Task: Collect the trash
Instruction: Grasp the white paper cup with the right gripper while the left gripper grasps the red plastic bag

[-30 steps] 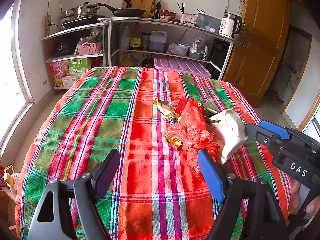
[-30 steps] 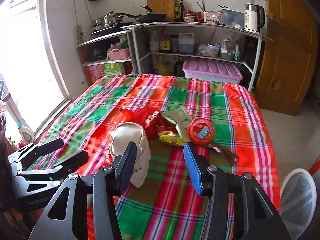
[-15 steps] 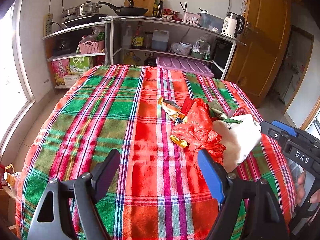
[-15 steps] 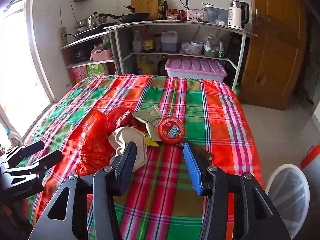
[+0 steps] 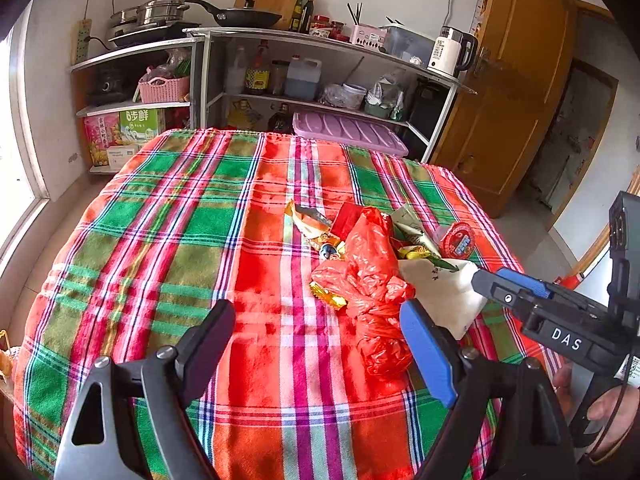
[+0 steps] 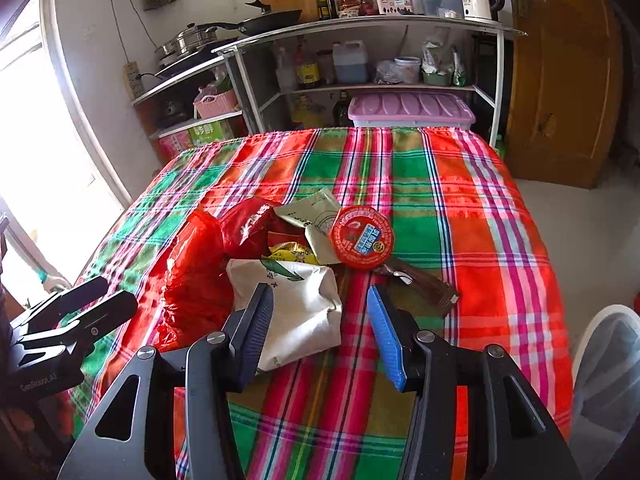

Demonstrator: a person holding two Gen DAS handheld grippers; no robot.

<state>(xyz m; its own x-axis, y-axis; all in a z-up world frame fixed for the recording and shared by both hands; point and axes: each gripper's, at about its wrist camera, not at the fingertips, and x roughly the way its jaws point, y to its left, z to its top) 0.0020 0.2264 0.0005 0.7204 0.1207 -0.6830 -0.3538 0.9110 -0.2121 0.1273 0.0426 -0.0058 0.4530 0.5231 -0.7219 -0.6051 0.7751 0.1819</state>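
A heap of trash lies on the plaid tablecloth [image 5: 168,248]: a crumpled red plastic bag [image 5: 368,276] [image 6: 192,264], a white paper bag [image 6: 296,312] [image 5: 444,296], a round red lid [image 6: 362,238] [image 5: 458,240], a grey-green packet [image 6: 316,214], yellow wrappers [image 5: 326,240] and a brown wrapper [image 6: 420,284]. My left gripper [image 5: 320,344] is open and empty, just short of the red bag. My right gripper [image 6: 320,324] is open, its left finger over the white bag's near edge.
A white waste bin [image 6: 608,364] stands on the floor right of the table. Metal shelves [image 5: 320,40] with pans, bottles and a kettle stand behind the table, with a purple-lidded box [image 5: 348,136]. A wooden door [image 5: 516,92] is at right.
My right gripper has pulled back and turned, so the trash heap sits more central in its view. The white bag has shifted slightly on the table. My left gripper has barely moved.
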